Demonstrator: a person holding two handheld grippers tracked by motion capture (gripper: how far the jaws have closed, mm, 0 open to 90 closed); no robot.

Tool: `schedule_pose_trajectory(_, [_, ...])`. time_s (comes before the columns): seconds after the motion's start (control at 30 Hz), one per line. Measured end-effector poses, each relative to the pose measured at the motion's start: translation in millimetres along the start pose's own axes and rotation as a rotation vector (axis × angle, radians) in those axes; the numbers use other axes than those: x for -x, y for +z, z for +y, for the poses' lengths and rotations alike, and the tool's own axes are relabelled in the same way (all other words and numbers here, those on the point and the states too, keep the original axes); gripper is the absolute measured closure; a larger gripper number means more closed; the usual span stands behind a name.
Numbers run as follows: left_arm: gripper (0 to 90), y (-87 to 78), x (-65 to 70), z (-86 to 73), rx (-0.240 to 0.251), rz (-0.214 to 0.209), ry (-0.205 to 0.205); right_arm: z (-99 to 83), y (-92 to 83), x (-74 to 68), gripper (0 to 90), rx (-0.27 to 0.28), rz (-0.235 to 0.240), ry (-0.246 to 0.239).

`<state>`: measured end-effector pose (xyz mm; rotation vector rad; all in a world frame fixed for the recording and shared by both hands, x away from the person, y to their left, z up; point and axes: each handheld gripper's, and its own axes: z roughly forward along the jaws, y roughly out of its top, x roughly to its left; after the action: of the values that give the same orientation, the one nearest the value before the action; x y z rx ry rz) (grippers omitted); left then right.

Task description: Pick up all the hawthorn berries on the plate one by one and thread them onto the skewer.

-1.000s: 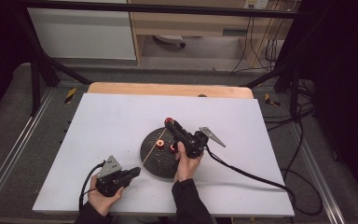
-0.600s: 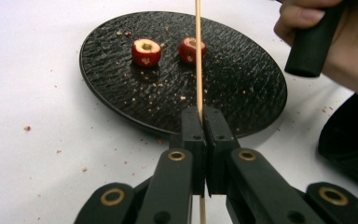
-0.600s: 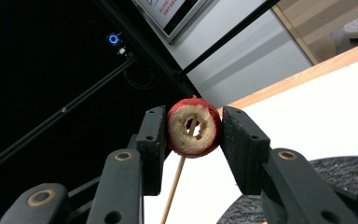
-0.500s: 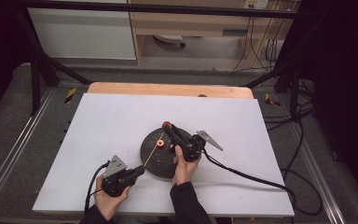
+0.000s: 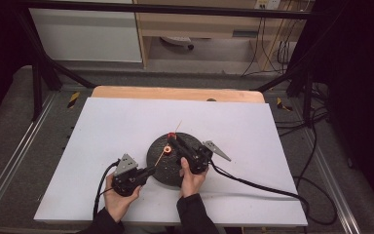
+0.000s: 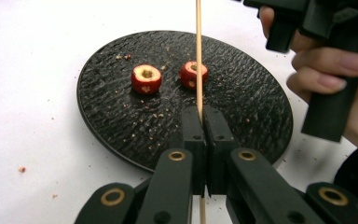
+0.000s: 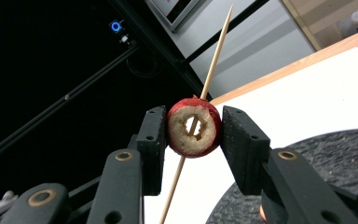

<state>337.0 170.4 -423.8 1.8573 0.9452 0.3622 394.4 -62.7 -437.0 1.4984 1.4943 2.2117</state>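
Observation:
My left gripper point(image 5: 150, 170) point(image 6: 204, 114) is at the near left edge of the black round plate point(image 5: 158, 168) point(image 6: 121, 121). It is shut on a thin wooden skewer point(image 5: 177, 126) point(image 6: 198, 46) that slants up and away to the right. Above the plate my right gripper point(image 5: 173, 139) point(image 7: 193, 128) is shut on a cored red fruit point(image 5: 172, 135) point(image 7: 186, 140). The skewer point(image 7: 216, 51) passes through the fruit's hole, and its pointed tip sticks out beyond. Two more cored red fruits point(image 6: 146, 78) point(image 6: 191, 70) lie on the plate.
The plate sits on a white board point(image 5: 107, 131) on a wooden table point(image 5: 175, 92). Crumbs are scattered on the plate and board. The right gripper's cable point(image 5: 258, 185) trails right across the board. Black frame bars point(image 5: 44, 73) stand at the sides.
The left gripper has moved right and away towards the plate with the skewer. The skewer's tip now pokes out past the held fruit. The right hand has hardly moved.

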Motion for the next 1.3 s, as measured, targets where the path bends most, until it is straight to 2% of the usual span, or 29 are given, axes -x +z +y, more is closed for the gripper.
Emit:
schedule_pose_trajectory(0.1, [88.4,1.5,-1.8,-0.1,-0.003,-0.011,-0.002,-3.2,-1.1,-0.7,61.6,-0.011,0.003,-0.005])
schedule_pose_trajectory(0.27, [88.4,7.5,-1.5,1.5,-0.011,-0.011,-0.014,-15.6,-4.3,-0.1,61.6,-0.059,0.002,-0.018])
schedule_pose_trajectory(0.43, [88.4,11.8,-2.9,5.9,-0.006,-0.016,-0.015,-17.0,-5.5,-0.9,61.6,-0.079,0.003,-0.027])
schedule_pose_trajectory(0.7, [88.5,14.3,-2.4,4.1,-0.017,-0.024,-0.002,-25.5,-11.1,-3.5,61.6,-0.141,0.007,-0.051])
schedule_pose_trajectory(1.0, [88.5,14.1,-1.9,0.9,-0.03,-0.031,0.013,-29.6,-13.8,-4.3,61.0,-0.165,0.0,-0.071])
schedule_pose_trajectory(1.07, [88.5,13.4,-2.4,0.6,-0.03,-0.046,0.009,-28.8,-14.3,-4.8,55.2,-0.175,-0.012,-0.086])
schedule_pose_trajectory(1.1, [88.6,12.0,-2.2,0.0,-0.032,-0.045,0.022,-28.0,-14.6,-5.5,52.7,-0.18,-0.016,-0.083])
schedule_pose_trajectory(1.13, [88.5,12.0,-2.2,0.0,-0.032,-0.045,0.022,-28.0,-14.6,-5.5,52.7,-0.18,-0.016,-0.083])
schedule_pose_trajectory(1.2, [88.5,10.0,-2.2,-1.4,-0.035,-0.045,0.032,-24.8,-16.4,-6.8,45.2,-0.181,-0.016,-0.12])
schedule_pose_trajectory(1.23, [88.5,8.8,-2.6,-2.3,-0.036,-0.043,0.034,-24.8,-16.4,-6.8,45.2,-0.181,-0.016,-0.12])
schedule_pose_trajectory(1.3, [88.6,5.7,-4.7,-3.9,-0.038,-0.042,0.036,-18.9,-18.8,-9.1,35.9,-0.203,-0.018,-0.145])
